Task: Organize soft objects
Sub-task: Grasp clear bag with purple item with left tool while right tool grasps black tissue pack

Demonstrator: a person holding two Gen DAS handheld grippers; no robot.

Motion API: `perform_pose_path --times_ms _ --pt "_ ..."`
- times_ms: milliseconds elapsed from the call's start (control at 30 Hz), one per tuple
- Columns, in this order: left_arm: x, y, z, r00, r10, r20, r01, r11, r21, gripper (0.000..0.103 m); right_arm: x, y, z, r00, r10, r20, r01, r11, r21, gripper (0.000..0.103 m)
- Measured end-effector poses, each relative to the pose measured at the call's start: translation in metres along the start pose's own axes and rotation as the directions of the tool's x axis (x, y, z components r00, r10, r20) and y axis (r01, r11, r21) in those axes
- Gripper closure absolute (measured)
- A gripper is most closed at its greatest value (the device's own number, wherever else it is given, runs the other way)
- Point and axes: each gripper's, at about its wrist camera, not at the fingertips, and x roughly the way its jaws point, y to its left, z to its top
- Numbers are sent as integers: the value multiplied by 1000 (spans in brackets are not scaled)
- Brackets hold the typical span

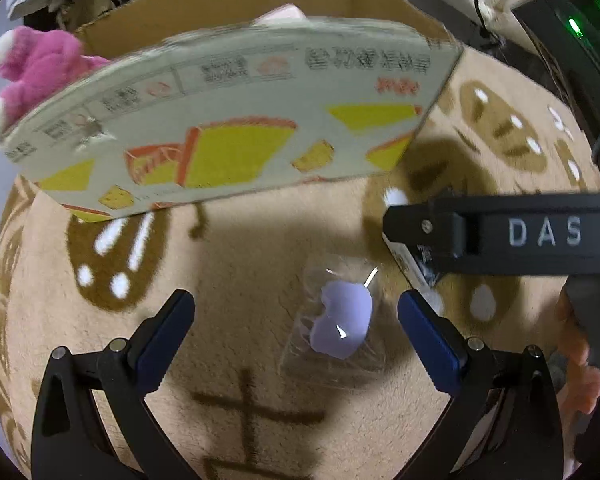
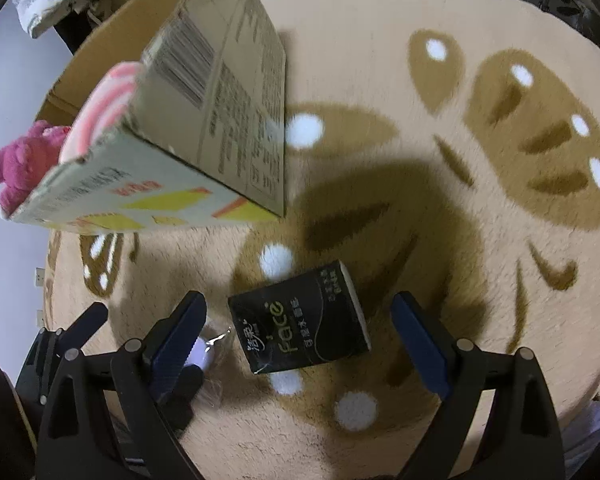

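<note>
A pink plush (image 1: pixel 28 68) already sits in the cardboard box (image 1: pixel 228 120), but two items remain on the rug (image 2: pixel 380 80) — the left gripper (image 1: pixel 296 332) spread over a bagged lilac object (image 1: pixel 342 326), the right gripper (image 2: pixel 298 336) released around a black tissue pack (image 2: pixel 300 320).

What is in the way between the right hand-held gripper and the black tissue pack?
Nothing visible. The right hand-held gripper is open, and the black tissue pack lies on the rug with only bare pile between.

Black tissue pack (image 2: pixel 300 318) flat on rug (image 2: pixel 460 240)
</note>
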Motion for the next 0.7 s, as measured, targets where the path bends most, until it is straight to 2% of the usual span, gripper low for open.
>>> perform_pose_path --times_ms 267,400,500,700 --pt "21 -16 -7 996 52 -68 -48 997 58 2 12 7 2 999 -44 -28 44 999 -5 12" --pt "27 -18 -6 996 53 -77 -50 998 47 3 11 8 0 998 -62 -16 62 998 -4 21" --pt "32 -22 -3 996 44 -78 -42 998 37 7 10 9 -1 997 -77 -15 77 997 1 31" --pt "30 -22 -5 997 50 -64 -48 999 19 18 1 2 -10 998 -59 2 59 998 9 33"
